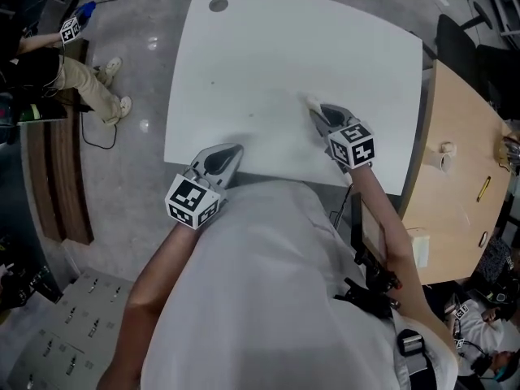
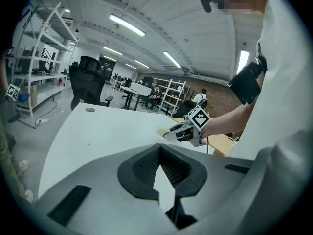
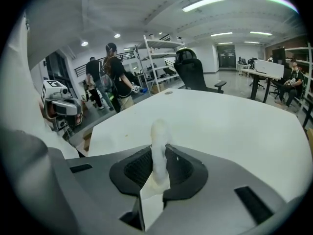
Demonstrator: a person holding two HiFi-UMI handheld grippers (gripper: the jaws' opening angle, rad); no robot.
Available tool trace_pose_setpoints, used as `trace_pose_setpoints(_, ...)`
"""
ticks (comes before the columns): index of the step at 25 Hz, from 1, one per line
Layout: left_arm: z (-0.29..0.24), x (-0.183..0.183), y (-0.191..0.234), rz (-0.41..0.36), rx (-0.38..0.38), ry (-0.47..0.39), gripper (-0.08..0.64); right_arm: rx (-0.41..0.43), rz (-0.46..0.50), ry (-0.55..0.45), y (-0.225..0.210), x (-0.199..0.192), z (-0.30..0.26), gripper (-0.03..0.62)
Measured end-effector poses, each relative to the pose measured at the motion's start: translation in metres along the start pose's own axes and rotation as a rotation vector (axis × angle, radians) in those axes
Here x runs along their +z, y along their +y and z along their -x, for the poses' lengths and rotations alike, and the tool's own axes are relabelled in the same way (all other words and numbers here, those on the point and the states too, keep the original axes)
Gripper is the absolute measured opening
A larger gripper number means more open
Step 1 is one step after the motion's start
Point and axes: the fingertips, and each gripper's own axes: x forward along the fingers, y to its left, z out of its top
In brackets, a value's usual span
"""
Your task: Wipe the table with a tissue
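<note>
Wiping is judged under way; tissue [image 3: 155, 146] is pinched in the right gripper [image 1: 315, 112] at the table [image 1: 268, 47]; left gripper [image 1: 227, 156] is closed, empty; much surface is left.

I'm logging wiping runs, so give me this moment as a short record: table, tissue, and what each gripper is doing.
table: white, round hole near its far left corner
right gripper: shut on tissue, tip low over the table's near part
tissue: white wad, sticking out past the fingertips
left gripper: jaws together, nothing between, at table's near edge
tissue touching table: cannot tell
</note>
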Motion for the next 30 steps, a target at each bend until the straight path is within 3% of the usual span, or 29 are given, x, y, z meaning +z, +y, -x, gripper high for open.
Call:
trace_pose_setpoints(7,0.027,-0.001,0.024,-0.008,0.001,-0.015,0.006,0.022,0.027,0.044,0.035,0.017,-0.044,0.063)
trace_pose_setpoints(14,0.046,-0.012,0.035,0.040,0.024,-0.042,0.006,0.054,0.130,0.119,0.059,0.023,-0.070,0.063)
trace_pose_setpoints(20,0.059,-0.012,0.054,0.062,0.028,-0.078,0.006,-0.015,0.171,0.184,0.052,0.020,-0.087,0.063)
trace_pose_setpoints(26,0.079,-0.020,0.069,0.096,0.057,-0.093,0.005,-0.052,0.311,0.279,0.054,0.024,-0.099,0.063)
trace_pose_setpoints(30,0.086,-0.024,0.080,0.106,0.061,-0.090,0.006,-0.071,0.340,0.327,0.050,0.013,-0.104,0.063)
